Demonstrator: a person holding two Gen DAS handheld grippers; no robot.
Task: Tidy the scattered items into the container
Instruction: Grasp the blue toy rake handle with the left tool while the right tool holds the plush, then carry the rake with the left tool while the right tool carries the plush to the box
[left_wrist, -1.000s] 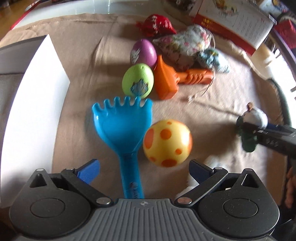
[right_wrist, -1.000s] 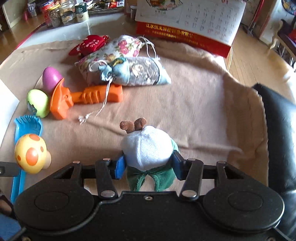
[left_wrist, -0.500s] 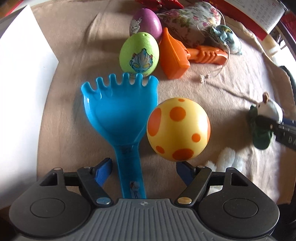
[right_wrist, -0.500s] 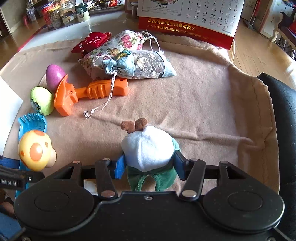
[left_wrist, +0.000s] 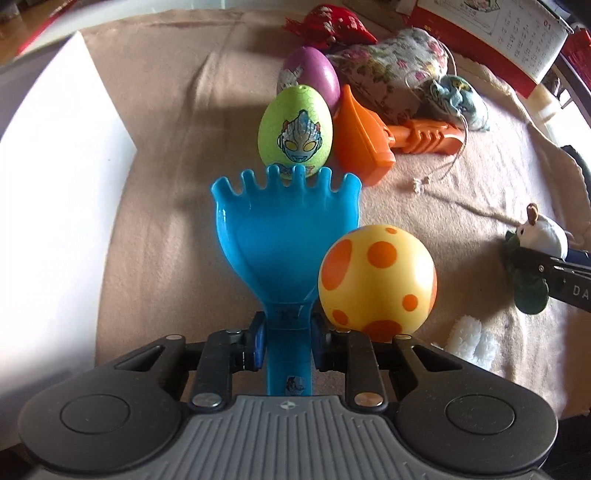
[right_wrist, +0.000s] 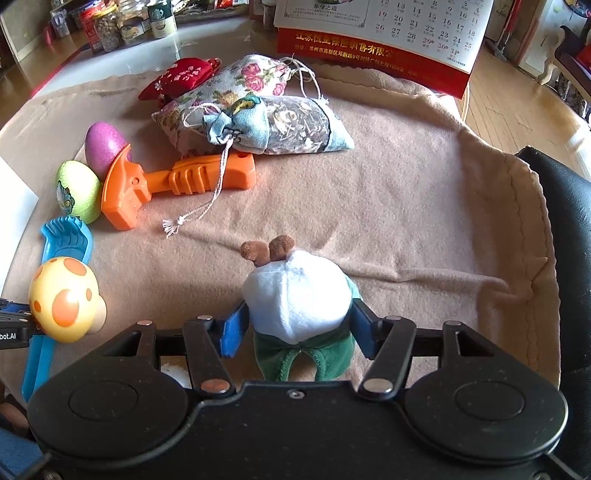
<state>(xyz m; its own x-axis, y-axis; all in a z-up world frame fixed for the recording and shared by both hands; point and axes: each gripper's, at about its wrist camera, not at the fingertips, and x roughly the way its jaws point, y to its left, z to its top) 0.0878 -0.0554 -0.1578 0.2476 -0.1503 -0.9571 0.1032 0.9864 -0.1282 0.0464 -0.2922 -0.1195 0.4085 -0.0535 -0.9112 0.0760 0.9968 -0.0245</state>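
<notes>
Two grippers are at work, each with a toy between its jaws. The left gripper (left_wrist: 287, 341) has closed fully on the narrow neck of the blue rake (left_wrist: 286, 236), its pads pressing the handle where it widens into the head; the rake lies flat on the tan cloth (left_wrist: 177, 155) over the surface, prongs touching the green egg (left_wrist: 295, 129). Hard, stiff plastic, the rake looks light and should lift without bending, though the smooth handle could swivel in the grip. The spotted mushroom toy (left_wrist: 376, 277) sits just beside the rake head and may roll if nudged. The right gripper (right_wrist: 297, 326) has its jaws about halfway apart and opening, with the white-and-green plush toy (right_wrist: 297, 299) between them; the plush is soft, so it needs a squeeze across its round middle. Farther off lie the orange hammer (right_wrist: 173, 182), a purple egg (right_wrist: 103, 146) and the flowered pouches (right_wrist: 258, 107). The white container (left_wrist: 55, 206) stands left of the rake.
</notes>
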